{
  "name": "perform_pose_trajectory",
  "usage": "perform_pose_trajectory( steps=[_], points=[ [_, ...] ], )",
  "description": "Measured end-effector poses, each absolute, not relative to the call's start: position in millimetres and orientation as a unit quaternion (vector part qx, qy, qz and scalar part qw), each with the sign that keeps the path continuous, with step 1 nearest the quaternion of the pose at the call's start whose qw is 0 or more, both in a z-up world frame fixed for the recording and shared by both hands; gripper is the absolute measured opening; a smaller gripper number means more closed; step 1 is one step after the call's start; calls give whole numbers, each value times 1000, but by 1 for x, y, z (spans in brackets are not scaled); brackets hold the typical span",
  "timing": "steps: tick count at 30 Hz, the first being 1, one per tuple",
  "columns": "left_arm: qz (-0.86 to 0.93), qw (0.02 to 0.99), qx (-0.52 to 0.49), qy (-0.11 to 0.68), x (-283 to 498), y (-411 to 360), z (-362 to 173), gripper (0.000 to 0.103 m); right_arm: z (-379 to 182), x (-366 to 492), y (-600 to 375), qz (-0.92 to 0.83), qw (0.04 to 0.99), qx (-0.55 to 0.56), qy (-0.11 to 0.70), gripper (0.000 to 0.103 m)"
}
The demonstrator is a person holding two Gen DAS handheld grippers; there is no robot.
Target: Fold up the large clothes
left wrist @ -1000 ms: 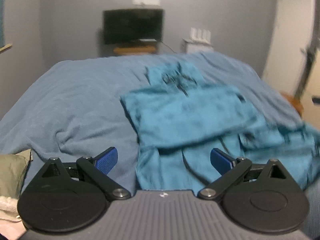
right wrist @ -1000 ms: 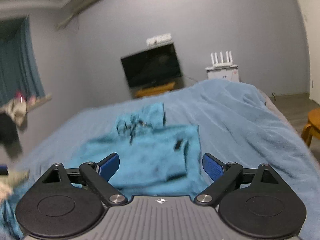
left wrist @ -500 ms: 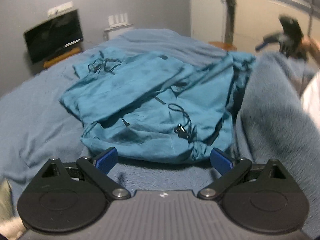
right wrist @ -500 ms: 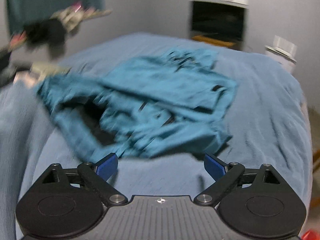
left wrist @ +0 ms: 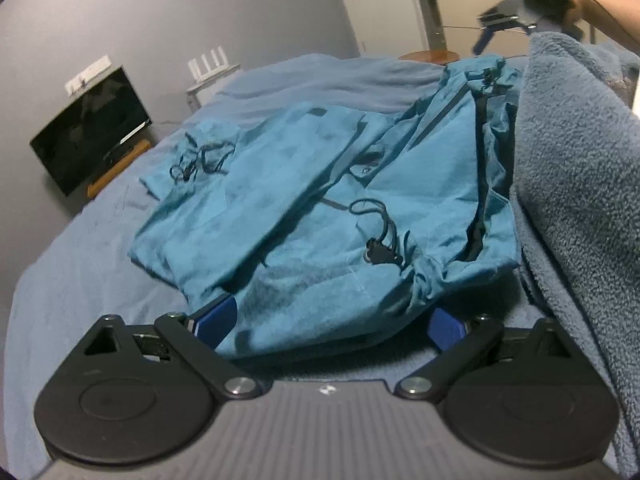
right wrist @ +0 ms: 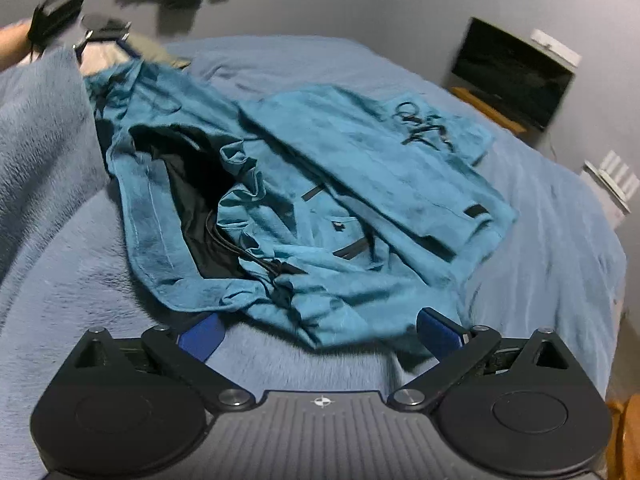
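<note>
**Both grippers low at the hem, ready for the bottom fold**

Left wrist view: the teal, drawstring-hemmed jacket of thin woven cloth (left wrist: pixel 320 208) fills the middle of the frame, lying on the pale blue fleecy bed cover (left wrist: pixel 80 272); sleeves look folded in across the body, hood at upper left of the garment; the left gripper (left wrist: pixel 332 320) sits at the bottom of the frame, jaws spread wide, the hem corner draped between the blue pads with nothing pinched; a black cord with toggle (left wrist: pixel 380 248) lies loose just above the hem, so my judgement is to bite cloth only, beside that cord; a raised ridge of the cover fills the right edge; the other gripper shows blurred at upper right.

Right wrist view: the jacket (right wrist: pixel 320 184) spreads from centre toward upper right, its dark lining (right wrist: pixel 192 208) gaping open at left; the right gripper (right wrist: pixel 320 328) is released too, jaws apart, hem edge just above and between them; best, I'd say, to slide one pad under the hem layers, close on both layers at once, then lift level with the other side; an uneven lift would likely spill that open lining; black television (right wrist: pixel 512 76) at upper right, well apart.
</note>
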State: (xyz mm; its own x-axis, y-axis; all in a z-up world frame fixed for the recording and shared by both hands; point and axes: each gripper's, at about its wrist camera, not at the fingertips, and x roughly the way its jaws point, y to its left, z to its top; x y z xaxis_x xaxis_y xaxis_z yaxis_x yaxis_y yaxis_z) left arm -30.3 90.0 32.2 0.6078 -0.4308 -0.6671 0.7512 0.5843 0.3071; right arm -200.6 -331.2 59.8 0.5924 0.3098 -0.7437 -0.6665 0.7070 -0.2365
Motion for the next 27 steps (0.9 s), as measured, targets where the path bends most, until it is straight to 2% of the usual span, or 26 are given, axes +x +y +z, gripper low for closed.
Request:
perform_pose_trajectory(
  steps=[4, 6, 7, 8, 9, 16, 18, 24, 27],
  points=[
    [-363, 844, 300, 256, -23, 83, 35, 97, 57, -186, -321, 313, 836, -286, 348, 99],
    [-382, 839, 281, 267, -14, 84, 35, 74, 56, -179, -319, 335, 830, -287, 343, 82],
    [-392, 836, 259, 285, -6, 86, 34, 60, 56, -174, -319, 342, 828, -279, 346, 80],
    [-398, 834, 234, 302, 3, 89, 34, 55, 56, -167, -321, 346, 829, -268, 349, 74],
    [-402, 835, 213, 308, 9, 93, 34, 52, 57, -162, -324, 349, 830, -254, 354, 67],
    [-378, 874, 101, 287, 41, 117, 40, 41, 70, -136, -353, 331, 874, -141, 327, 58],
    [-364, 885, 74, 281, 55, 122, 41, 39, 74, -127, -362, 321, 888, -100, 312, 49],
    [-293, 916, 32, 271, 101, 126, 39, 30, 77, -90, -383, 279, 922, 5, 269, 31],
    [-262, 925, 23, 273, 127, 123, 37, 20, 72, -67, -392, 250, 933, 53, 254, 25]
  ],
)
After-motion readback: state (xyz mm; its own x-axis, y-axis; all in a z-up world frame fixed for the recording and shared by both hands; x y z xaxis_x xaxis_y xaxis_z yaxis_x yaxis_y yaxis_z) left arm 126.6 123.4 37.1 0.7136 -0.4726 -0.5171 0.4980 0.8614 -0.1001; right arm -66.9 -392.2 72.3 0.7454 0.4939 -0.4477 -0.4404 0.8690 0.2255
